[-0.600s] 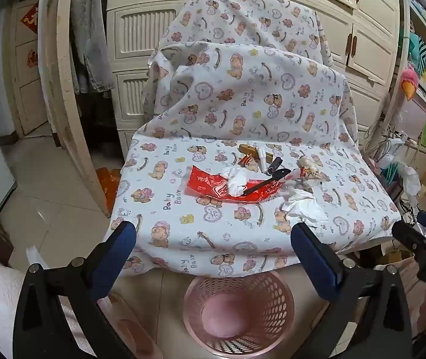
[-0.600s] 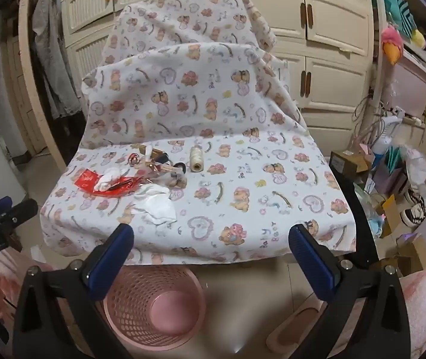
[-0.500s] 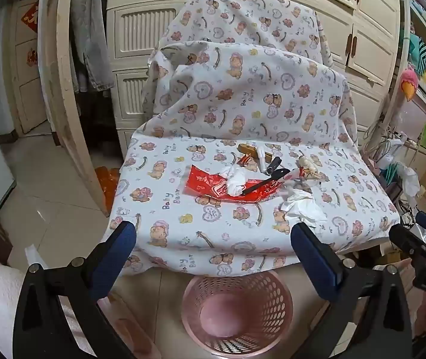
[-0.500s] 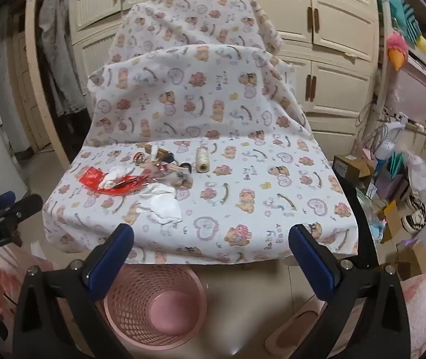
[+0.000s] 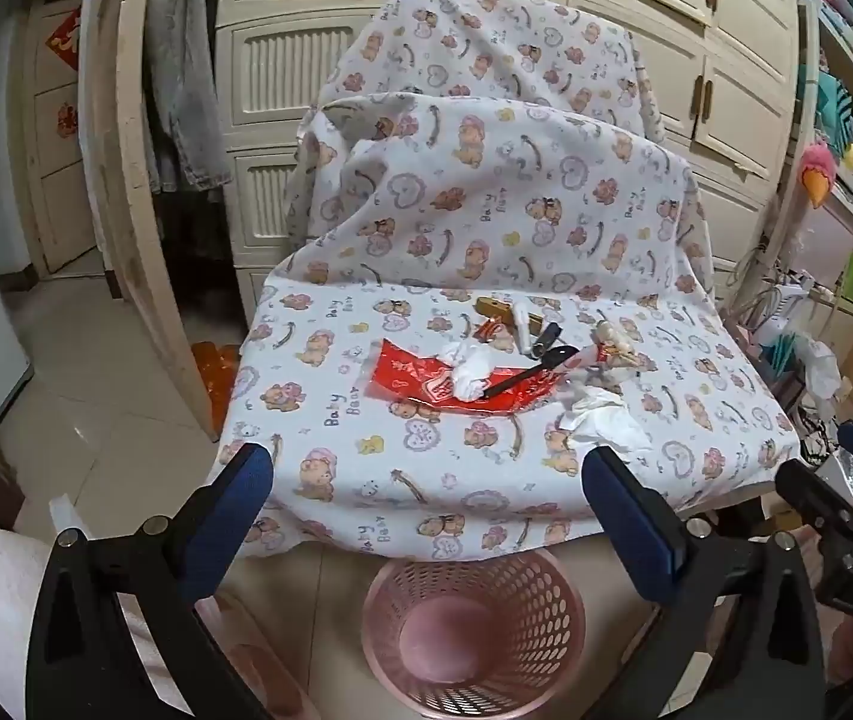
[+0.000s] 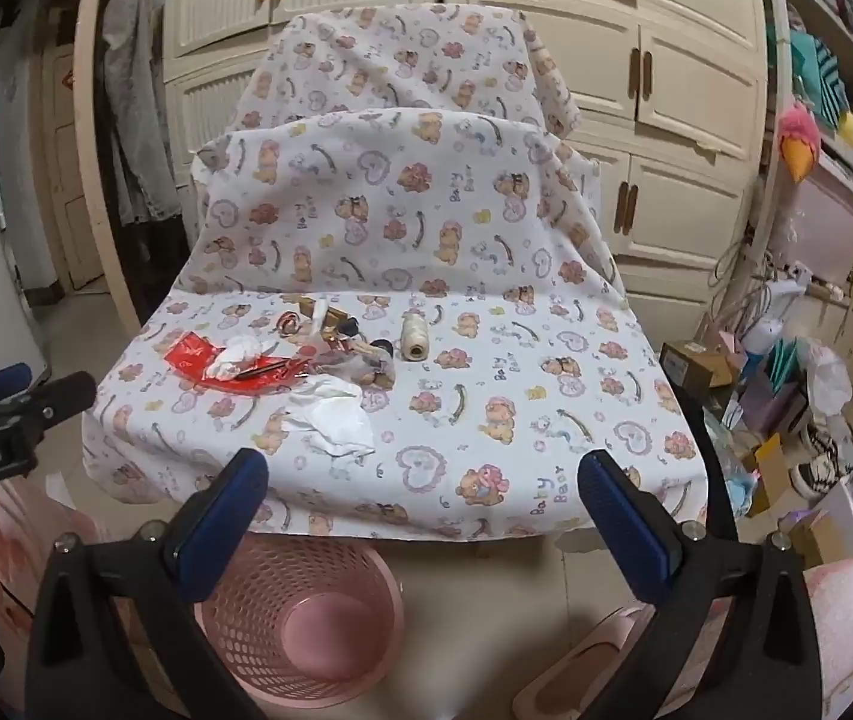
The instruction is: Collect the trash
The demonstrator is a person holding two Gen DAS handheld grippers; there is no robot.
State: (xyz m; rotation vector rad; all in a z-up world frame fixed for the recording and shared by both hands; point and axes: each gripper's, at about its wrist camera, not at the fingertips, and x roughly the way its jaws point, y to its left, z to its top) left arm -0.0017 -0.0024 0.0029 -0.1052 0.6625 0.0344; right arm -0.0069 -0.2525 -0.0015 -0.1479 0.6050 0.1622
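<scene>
A table under a bear-print cloth (image 5: 366, 420) (image 6: 546, 360) carries a pile of trash: a red foil wrapper (image 5: 420, 378) (image 6: 198, 357), a crumpled white tissue on it (image 5: 468, 369) (image 6: 234, 354), a larger white tissue near the front edge (image 5: 606, 420) (image 6: 336, 414), and a black plastic spoon (image 5: 528, 372). An empty pink mesh bin (image 5: 474, 630) (image 6: 300, 618) stands on the floor below the front edge. My left gripper (image 5: 426, 480) and my right gripper (image 6: 420, 480) are both open and empty, in front of the table and above the bin.
A spool of cream twine (image 6: 413, 336), a gold box (image 5: 495, 307) and small items lie by the trash. Cream cupboards (image 5: 306, 60) stand behind. Cluttered shelves and boxes (image 6: 786, 390) fill the right. An open door (image 5: 120, 180) is at the left.
Both grippers have drifted slightly towards the table, which looks a little nearer in both views. Nothing on the table has moved.
</scene>
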